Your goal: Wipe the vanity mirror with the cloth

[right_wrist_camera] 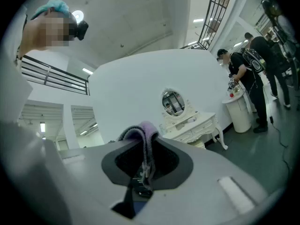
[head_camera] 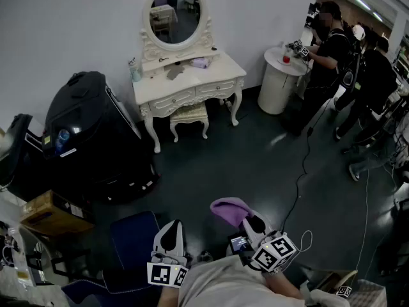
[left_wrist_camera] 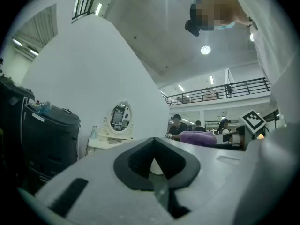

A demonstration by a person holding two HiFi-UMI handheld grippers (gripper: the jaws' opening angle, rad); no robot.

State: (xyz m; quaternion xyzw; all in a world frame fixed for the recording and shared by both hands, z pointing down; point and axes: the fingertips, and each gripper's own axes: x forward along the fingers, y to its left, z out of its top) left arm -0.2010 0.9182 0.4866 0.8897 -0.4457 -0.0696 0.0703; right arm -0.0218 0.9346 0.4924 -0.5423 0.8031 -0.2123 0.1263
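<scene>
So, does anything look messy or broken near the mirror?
Nothing stands out. The vanity mirror stands upright on its white table, with the stool tucked underneath. Only a black cable trails loose across the floor.

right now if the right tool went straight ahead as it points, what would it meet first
Nothing close: the right tool, shut on the cloth, faces open floor. Beyond, probably the vanity table, slightly right of its line, or the wall beside it; depth is unclear.

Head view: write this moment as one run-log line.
right gripper: shut on purple cloth | left gripper: shut, empty | vanity mirror: across the floor, not yet wiped
</scene>
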